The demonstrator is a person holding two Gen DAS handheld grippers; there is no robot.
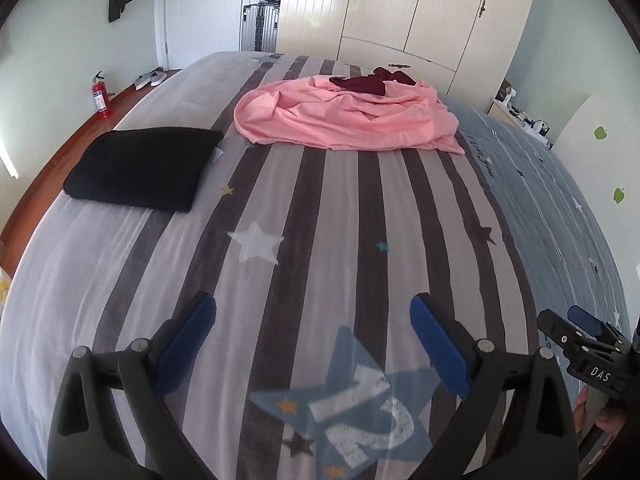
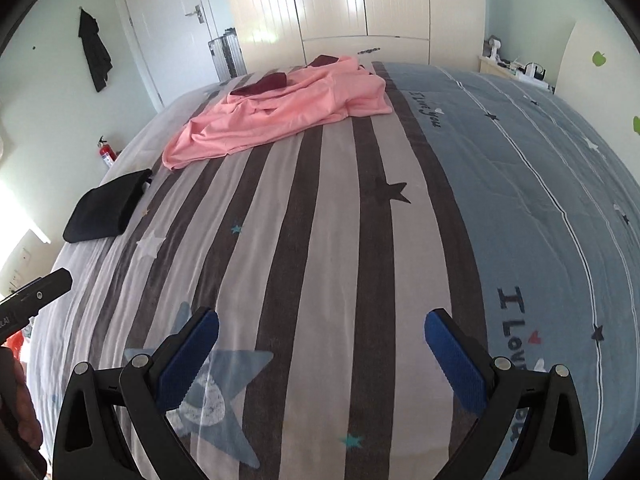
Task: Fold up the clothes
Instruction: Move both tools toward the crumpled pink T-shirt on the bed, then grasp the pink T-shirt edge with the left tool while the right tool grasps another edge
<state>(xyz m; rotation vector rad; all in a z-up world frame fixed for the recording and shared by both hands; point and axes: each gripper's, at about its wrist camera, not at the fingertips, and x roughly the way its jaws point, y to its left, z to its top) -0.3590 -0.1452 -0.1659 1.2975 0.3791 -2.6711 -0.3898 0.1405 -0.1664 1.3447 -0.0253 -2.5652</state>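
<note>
A crumpled pink garment (image 1: pixel 344 116) (image 2: pixel 280 112) lies at the far end of the striped bed (image 1: pixel 344 216) (image 2: pixel 320 240), with a dark maroon garment (image 1: pixel 366 82) (image 2: pixel 264 83) on top of it. A folded black garment (image 1: pixel 140 168) (image 2: pixel 108 206) rests near the bed's left edge. My left gripper (image 1: pixel 312 316) is open over the bedspread, nothing between its blue pads. My right gripper (image 2: pixel 322 328) is open too, also empty, well short of the pink garment. The right gripper's tip (image 1: pixel 576 332) shows at the left wrist view's right edge.
A white wardrobe (image 1: pixel 400 8) and door (image 1: pixel 200 8) stand beyond the bed. A silver suitcase (image 1: pixel 260 26) stands between them. A red fire extinguisher (image 1: pixel 100 98) and shoes (image 1: pixel 150 78) sit on the wooden floor at left. A cluttered bedside table (image 1: pixel 520 114) is at the right.
</note>
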